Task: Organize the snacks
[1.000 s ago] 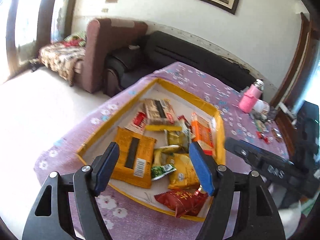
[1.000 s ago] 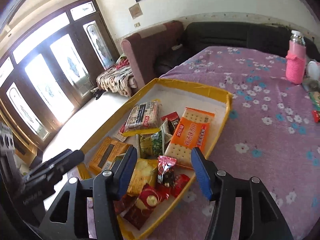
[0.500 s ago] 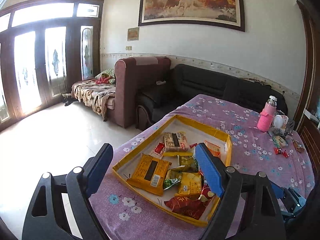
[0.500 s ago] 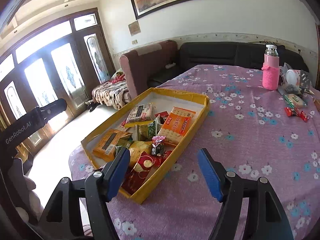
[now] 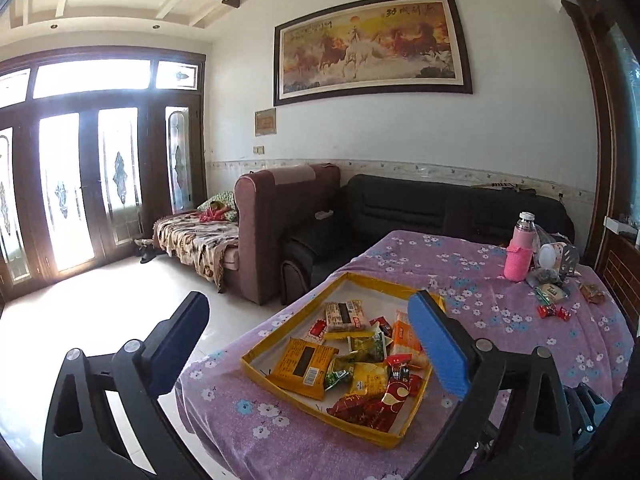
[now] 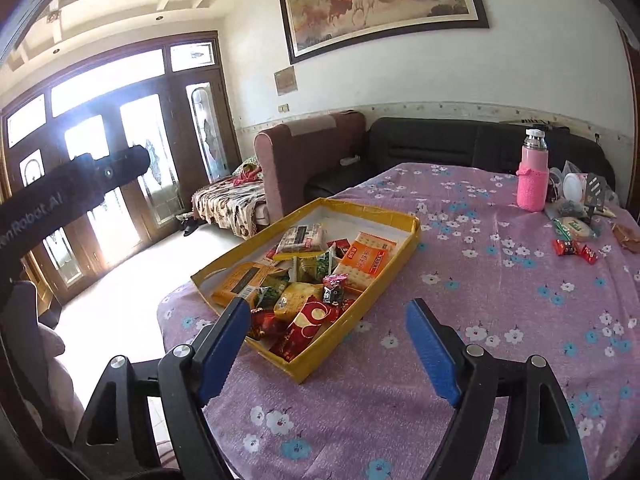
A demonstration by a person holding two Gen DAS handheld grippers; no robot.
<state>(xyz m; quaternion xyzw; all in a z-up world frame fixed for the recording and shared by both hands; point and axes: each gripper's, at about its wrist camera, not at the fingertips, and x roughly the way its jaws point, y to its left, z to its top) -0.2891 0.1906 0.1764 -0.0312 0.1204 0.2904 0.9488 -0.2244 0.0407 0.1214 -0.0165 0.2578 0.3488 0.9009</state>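
Observation:
A yellow-rimmed tray (image 5: 280, 324) (image 6: 404, 256) sits on the purple flowered tablecloth and holds several snack packets: an orange cracker pack (image 6: 366, 258), an orange-brown packet (image 5: 304, 366), a red packet (image 6: 308, 322). A few loose red candies (image 6: 574, 249) (image 5: 554, 313) lie on the cloth at the far right. My left gripper (image 5: 310, 338) is open and empty, held back from the tray's near side. My right gripper (image 6: 330, 340) is open and empty, above the cloth by the tray's near corner.
A pink bottle (image 6: 533, 178) (image 5: 520, 250) stands at the table's far right among small items. A maroon sofa (image 5: 276, 220) and a black sofa (image 5: 420, 208) stand behind the table. Glass doors (image 5: 88, 184) are at the left. The left gripper's body (image 6: 60, 200) crosses the right wrist view's left side.
Both grippers have pulled back and up from the tray; the tray now looks smaller and farther. Both stay open and empty.

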